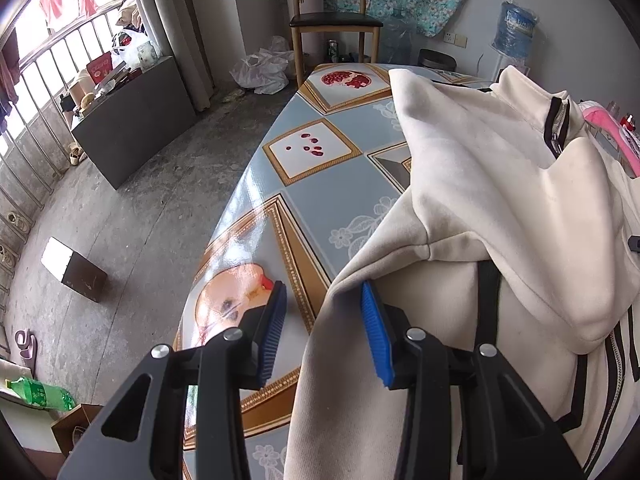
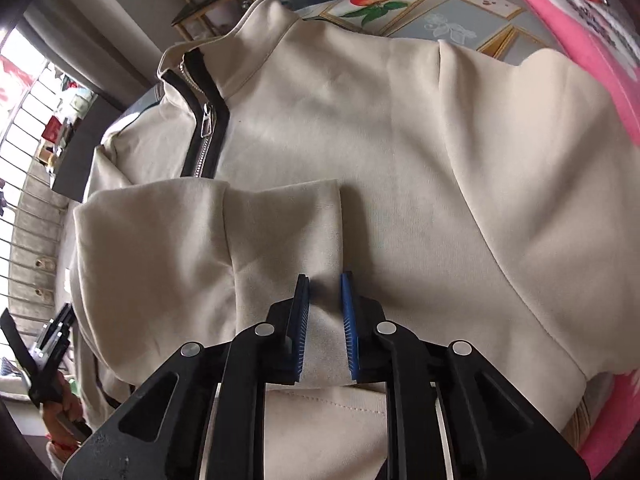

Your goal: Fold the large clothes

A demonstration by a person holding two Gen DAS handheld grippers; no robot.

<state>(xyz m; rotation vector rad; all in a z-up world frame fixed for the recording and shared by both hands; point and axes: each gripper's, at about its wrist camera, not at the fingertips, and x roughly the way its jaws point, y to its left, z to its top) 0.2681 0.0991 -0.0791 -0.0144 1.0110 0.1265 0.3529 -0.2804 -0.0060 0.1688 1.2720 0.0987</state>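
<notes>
Your right gripper (image 2: 325,326): fingers clamped on the folded sleeve (image 2: 208,256) of the cream jacket (image 2: 360,128). Your left gripper (image 1: 320,332): fingers apart, jacket edge between them, at the bench (image 1: 320,184) edge.

Matt cream cloth jacket (image 2: 360,140) (metal zip (image 2: 206,128)) on a glossy printed tablecloth (image 1: 256,208).

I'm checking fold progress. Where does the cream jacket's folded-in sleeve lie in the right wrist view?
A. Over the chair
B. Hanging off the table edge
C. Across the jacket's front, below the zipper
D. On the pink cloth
C: the sleeve lies across the jacket front, just below the zipper, with the right gripper at its end.
</notes>
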